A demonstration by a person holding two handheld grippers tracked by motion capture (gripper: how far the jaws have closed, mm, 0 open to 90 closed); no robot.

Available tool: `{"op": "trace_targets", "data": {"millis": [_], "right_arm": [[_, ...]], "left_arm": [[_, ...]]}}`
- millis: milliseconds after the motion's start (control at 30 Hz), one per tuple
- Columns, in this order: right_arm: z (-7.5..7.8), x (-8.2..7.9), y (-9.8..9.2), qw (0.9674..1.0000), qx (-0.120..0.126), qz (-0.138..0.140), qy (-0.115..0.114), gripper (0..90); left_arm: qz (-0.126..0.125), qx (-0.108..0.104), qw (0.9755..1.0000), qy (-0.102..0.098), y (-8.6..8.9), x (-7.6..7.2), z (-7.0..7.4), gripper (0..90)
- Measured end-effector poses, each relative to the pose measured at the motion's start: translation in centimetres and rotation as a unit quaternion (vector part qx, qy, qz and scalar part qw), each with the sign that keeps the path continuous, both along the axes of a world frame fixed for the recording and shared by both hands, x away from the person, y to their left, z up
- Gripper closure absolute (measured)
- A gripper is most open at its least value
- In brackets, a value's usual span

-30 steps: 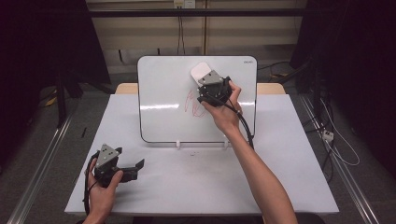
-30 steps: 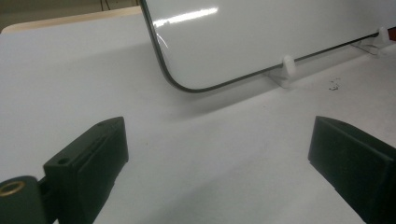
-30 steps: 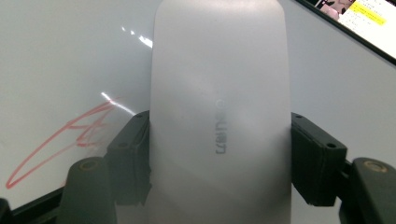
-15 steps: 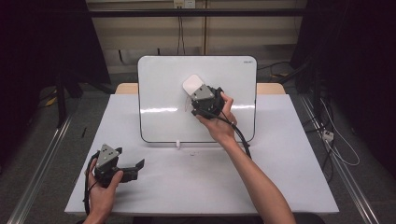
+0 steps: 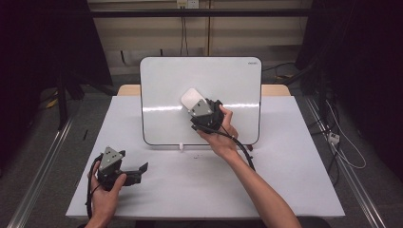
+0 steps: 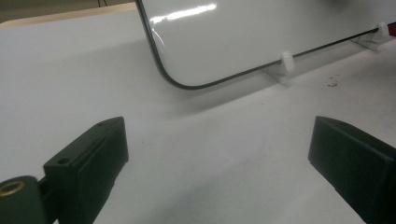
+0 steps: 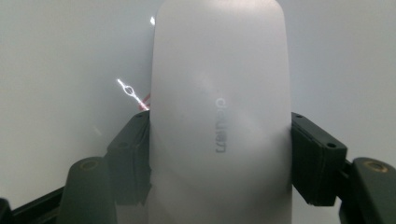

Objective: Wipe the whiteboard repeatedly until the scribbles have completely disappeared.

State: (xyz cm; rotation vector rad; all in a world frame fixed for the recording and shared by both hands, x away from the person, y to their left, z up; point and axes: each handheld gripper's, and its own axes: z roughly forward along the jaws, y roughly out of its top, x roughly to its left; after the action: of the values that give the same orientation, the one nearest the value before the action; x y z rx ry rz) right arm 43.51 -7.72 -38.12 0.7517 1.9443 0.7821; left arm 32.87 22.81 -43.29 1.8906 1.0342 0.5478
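Whiteboard (image 5: 228, 85) stands upright on small white feet (image 5: 181, 147) toward the far side of a white table (image 5: 285, 180), its face almost wholly bare; a white eraser (image 5: 191, 99) is pressed flat against that face, left of the board's centre and about halfway up it. The right gripper (image 5: 202, 110), held in a person's right hand (image 5: 219, 133), has its two black jaws closed on the eraser's long sides; in the right gripper view the eraser (image 7: 219, 116) rises between those jaws with grey lettering running along its back, and a short trace of red marker (image 7: 144, 100) peeks out at its left edge against the board (image 7: 56, 70). A black cable (image 5: 242, 151) trails from that gripper down past the board's lower edge toward the person's forearm. The left gripper (image 5: 138, 171) rests low on the table in front of the board's lower left corner and well apart from it, held in the left hand (image 5: 107, 190); its jaws stand wide apart with nothing between them, and in the left gripper view bare tabletop (image 6: 210, 154) lies in the gap, with the board's rounded corner (image 6: 173, 79) and one foot (image 6: 286, 62) beyond.
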Motion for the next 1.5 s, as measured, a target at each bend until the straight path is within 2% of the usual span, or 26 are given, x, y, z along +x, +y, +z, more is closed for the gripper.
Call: {"op": "trace_targets", "data": {"millis": [333, 633, 933, 1167, 1500], "right_arm": [[0.4, 0.5, -0.2, 1.0000, -0.001, 0.001, 0.004, 32.0], [2.6, 2.4, -1.5, 0.9996, 0.019, -0.023, -0.004, 32.0], [4.8, 4.1, -2.8, 0.9978, 0.042, -0.051, -0.006, 31.9], [4.4, 3.7, -2.4, 0.9973, 0.047, -0.056, -0.011, 31.9], [2.5, 2.3, -0.8, 0.9991, 0.025, -0.032, -0.008, 32.0]], "left_arm": [[0.001, -0.003, 1.0000, 0.001, 0.1, 0.0, 0.0, 4.8], [-0.001, -0.002, 1.0000, 0.003, -0.1, -0.2, 0.0, 4.8], [0.003, -0.008, 1.0000, 0.002, 0.2, -0.2, 0.0, 4.8], [0.004, -0.009, 0.9999, 0.000, 0.2, -0.2, 0.1, 4.8], [0.007, -0.008, 0.9999, -0.001, 0.2, -0.2, 0.1, 4.8]]}}
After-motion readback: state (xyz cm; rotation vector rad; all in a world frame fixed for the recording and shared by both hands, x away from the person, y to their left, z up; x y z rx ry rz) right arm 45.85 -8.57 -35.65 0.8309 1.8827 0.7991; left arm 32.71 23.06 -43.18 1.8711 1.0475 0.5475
